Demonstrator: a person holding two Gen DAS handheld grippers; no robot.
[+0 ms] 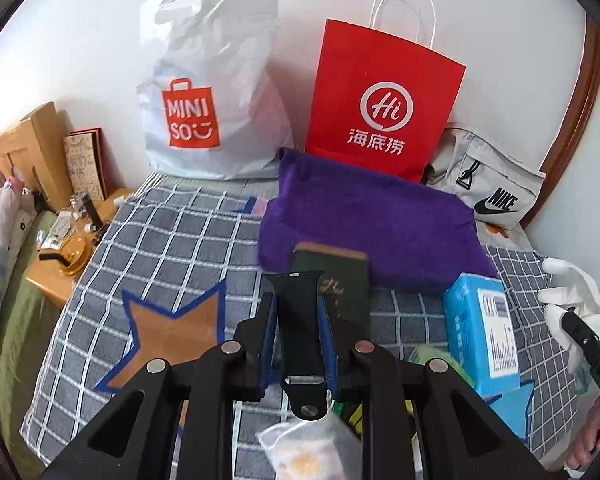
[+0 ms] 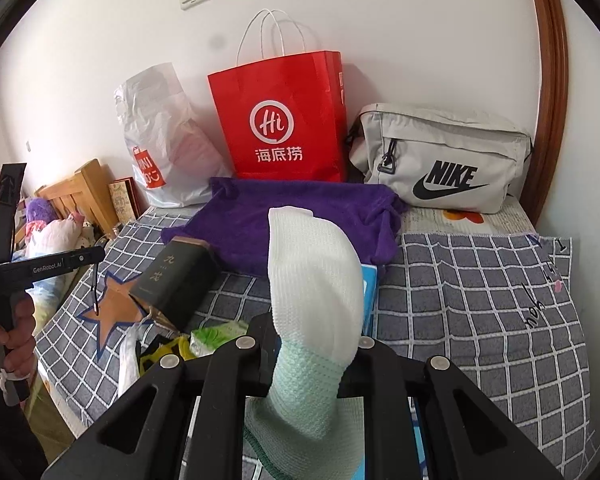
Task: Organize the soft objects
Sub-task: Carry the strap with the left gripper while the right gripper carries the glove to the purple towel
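On a checked blanket (image 2: 480,280), against a white wall: white Miniso bag (image 1: 211,80), bulging, contents hidden; red paper bag (image 1: 384,92), upright just beside it, inside not visible; grey Nike pouch (image 2: 444,156), zipped, at the far right.

Spread in front of the red bag, touching its base: purple towel (image 1: 380,224). Resting on the towel's near edge, tilted: dark green box (image 2: 179,280), lid closed. Near it, a blue tissue pack (image 1: 484,332), partly behind the glove in the right view.

Left gripper (image 1: 297,320): blue-padded fingers closed on a black watch strap (image 1: 300,320), held lengthwise above the blanket, buckle end toward the camera. Below it, blurred, a pale sachet (image 1: 312,448).

Right gripper (image 2: 312,344): clamped on a white-and-mint glove (image 2: 312,304), cuff hanging down, fingers of the glove standing upright above the jaws.

At the bed's left edge: small clutter including a green packet (image 2: 215,334) and a yellow item, too small to identify. Beyond, a wooden nightstand (image 1: 59,272) with bottles on top.
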